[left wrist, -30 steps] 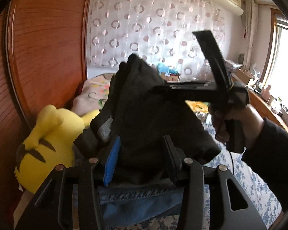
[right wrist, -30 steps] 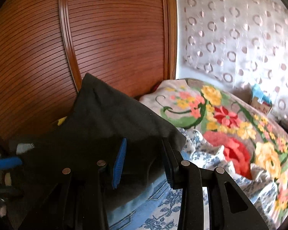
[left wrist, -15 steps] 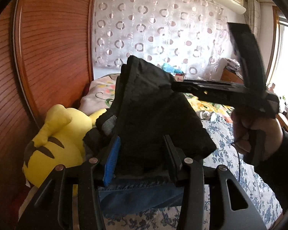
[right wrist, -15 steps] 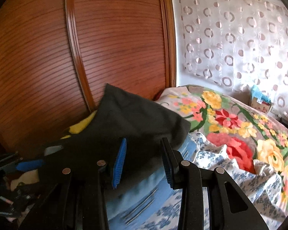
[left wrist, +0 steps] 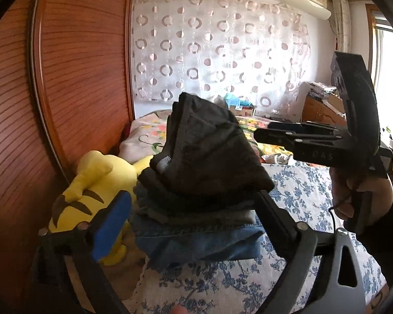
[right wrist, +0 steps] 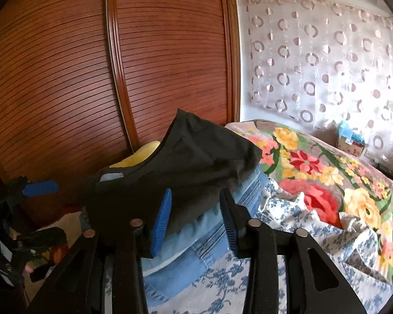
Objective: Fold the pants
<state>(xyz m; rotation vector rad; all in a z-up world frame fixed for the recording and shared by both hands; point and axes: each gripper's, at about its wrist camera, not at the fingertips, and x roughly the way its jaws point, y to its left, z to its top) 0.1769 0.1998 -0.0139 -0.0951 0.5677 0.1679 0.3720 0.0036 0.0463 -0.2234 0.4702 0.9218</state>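
Observation:
Folded black pants (left wrist: 209,157) lie on top of folded blue jeans (left wrist: 196,240) at the bed's near corner. My left gripper (left wrist: 193,225) is just short of the pile. Its jaws are opening wide, and the pile shows between the fingers with neither pad pressing on it. In the right wrist view the black pants (right wrist: 196,162) and jeans (right wrist: 196,240) sit just past my right gripper (right wrist: 196,221). Its jaws are opening too, with no cloth pinched. The right gripper (left wrist: 259,132), held by a person's hand (left wrist: 358,198), hangs just right of the pile. The left gripper (right wrist: 39,212) shows at the left edge.
A yellow plush toy (left wrist: 91,183) lies left of the pile against the wooden wardrobe doors (right wrist: 91,78). A flowered blanket (right wrist: 314,170) covers the far bed, on the blue-patterned sheet (left wrist: 301,191). A small box (right wrist: 349,141) sits by the curtain and a wooden desk (left wrist: 319,110) stands at right.
My left jaws have sprung wide and let go of the black pants. The right gripper has drawn back off the pile, its jaws a little wider. The pants rest on the jeans.

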